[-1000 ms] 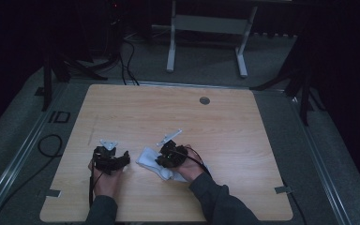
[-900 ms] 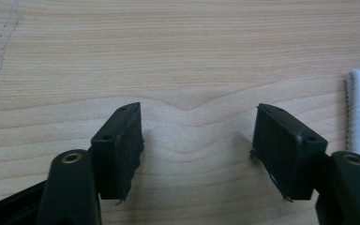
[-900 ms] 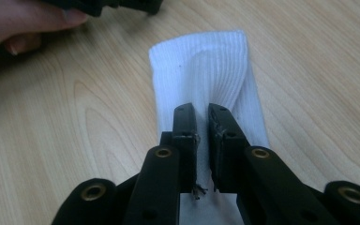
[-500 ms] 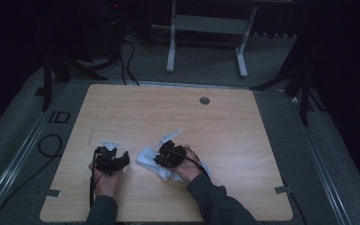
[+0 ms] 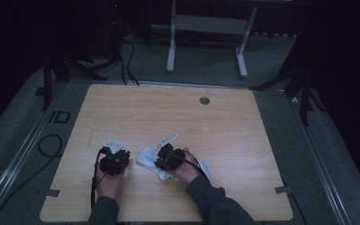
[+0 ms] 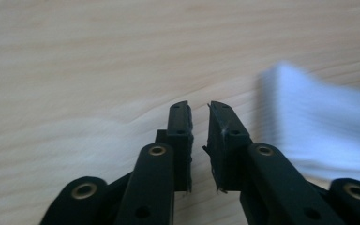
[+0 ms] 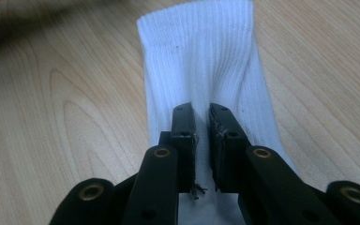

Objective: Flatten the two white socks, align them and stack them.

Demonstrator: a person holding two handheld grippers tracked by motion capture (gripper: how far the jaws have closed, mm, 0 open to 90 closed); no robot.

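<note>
White sock [image 5: 146, 157] lies flat on the table [image 5: 243, 140], near the front edge and a little left of its middle, with its ribbed cuff [image 7: 197, 28] pointing toward the left front part of the table and its other end under the person's right hand [image 5: 187, 169].

Right hand-held gripper [image 7: 201, 117] sits over the sock. Its jaws are drawn nearly together with a ridge of the ribbed fabric pinched between them; the cloth puckers toward the tips, so it is grasping the sock. Loose threads hang from the inner pads [image 7: 189, 150].

Left hand-held gripper [image 6: 199, 112] stands just beside the sock's cuff end, over bare wood. Its jaws have just been closing and now stand clenched to a narrow slit with nothing between them. The sock shows as a blurred white patch to one side of these jaws, apart from them.

Clearances: both hand-held grippers work close to the front edge. The far half of the table is open wood up to a round grommet [image 5: 205, 100] near the far edge. The right side is bare out to its edge, with open wood also toward the left edge. A dark cable [image 5: 51, 145] lies on the floor off the left edge.
</note>
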